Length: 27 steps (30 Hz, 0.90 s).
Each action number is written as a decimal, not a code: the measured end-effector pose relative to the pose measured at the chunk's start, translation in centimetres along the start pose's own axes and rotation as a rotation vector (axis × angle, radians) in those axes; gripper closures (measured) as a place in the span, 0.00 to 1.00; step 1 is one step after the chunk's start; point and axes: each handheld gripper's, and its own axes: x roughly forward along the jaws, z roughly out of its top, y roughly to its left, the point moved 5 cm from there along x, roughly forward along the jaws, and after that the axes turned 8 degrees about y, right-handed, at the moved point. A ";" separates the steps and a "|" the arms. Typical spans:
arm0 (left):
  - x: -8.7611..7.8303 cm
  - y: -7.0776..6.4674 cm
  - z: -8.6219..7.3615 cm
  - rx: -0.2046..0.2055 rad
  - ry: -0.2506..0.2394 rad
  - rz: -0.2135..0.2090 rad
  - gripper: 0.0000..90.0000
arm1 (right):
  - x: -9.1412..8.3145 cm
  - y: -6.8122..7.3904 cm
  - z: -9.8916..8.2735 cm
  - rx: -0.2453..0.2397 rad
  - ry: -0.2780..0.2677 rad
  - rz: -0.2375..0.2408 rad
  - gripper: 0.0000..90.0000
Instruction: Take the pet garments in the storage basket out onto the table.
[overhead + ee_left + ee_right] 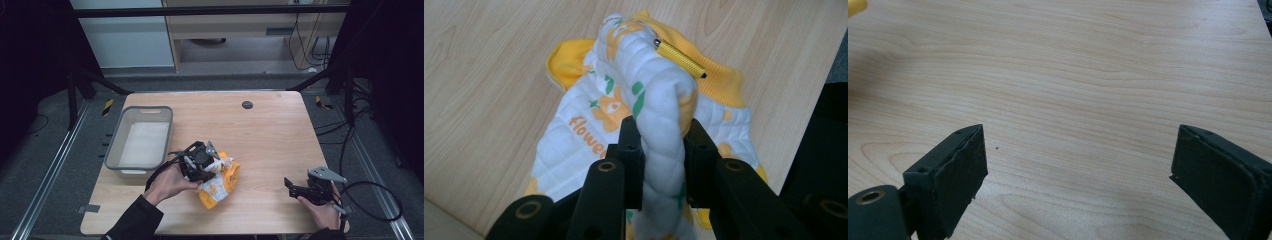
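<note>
Bin (116,150) near the table's (270,135) left edge: no contents visible. Left gripper (663,150) pinches a garment (659,125) fold between its jaws. Right gripper (1078,165) jaws spread.

The left gripper (207,167) is held in the person's left hand (167,184), which comes in from the bottom with a dark sleeve, and its two black fingers (631,150) are squeezed tight on a fold of soft cloth (664,135). The right gripper (295,189) sits low in the right hand (322,212). It points left, and its fingers (955,170) are spread wide with nothing between them.
</note>
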 end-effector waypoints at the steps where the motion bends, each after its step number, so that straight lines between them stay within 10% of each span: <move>1: 0.1 0.0 0.0 0.002 0.002 0.001 0.82 | 0.0 0.0 0.0 0.000 0.000 0.000 0.09; 27: 3.7 -0.8 0.2 0.026 0.006 0.008 0.81 | 0.0 0.1 -0.1 0.004 0.009 0.003 0.08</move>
